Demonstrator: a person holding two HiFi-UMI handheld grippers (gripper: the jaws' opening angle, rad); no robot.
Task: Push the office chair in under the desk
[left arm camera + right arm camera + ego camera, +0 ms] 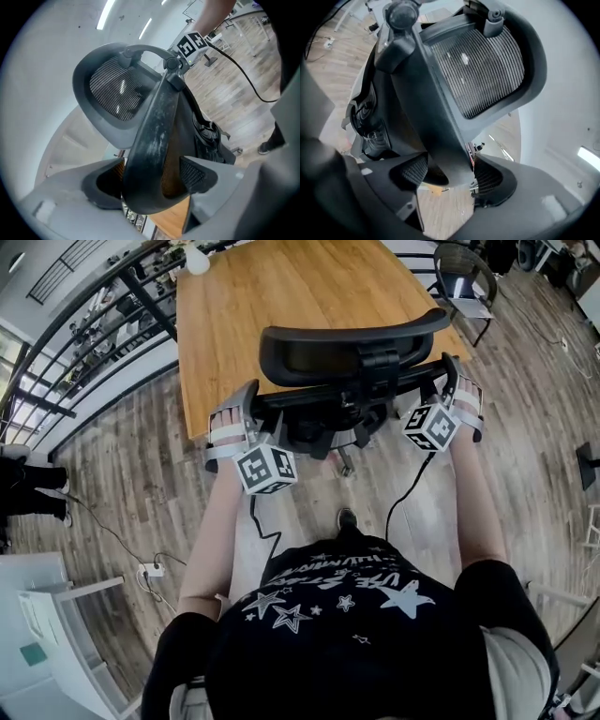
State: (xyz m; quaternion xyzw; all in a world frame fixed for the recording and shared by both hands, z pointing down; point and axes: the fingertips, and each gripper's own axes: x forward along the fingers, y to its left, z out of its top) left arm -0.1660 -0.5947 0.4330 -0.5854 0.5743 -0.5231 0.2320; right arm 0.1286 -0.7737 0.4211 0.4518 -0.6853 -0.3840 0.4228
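The black office chair (349, 351) stands with its mesh back and headrest at the near edge of the wooden desk (281, 296); its seat is hidden under the back. My left gripper (247, 401) is at the left end of the back's top frame. In the left gripper view that frame bar (157, 140) fills the gap, and the left gripper (150, 180) is shut on it. My right gripper (452, 373) is at the right end. In the right gripper view the bar (436, 122) lies between its jaws, a thin gap shows beside one pad, and the right gripper (450, 176) is open.
A second dark chair (464, 282) stands at the desk's far right corner. A black railing (94, 343) runs along the left. A power strip (150, 570) and cables lie on the wood floor, and a white cabinet (47, 615) is at the lower left.
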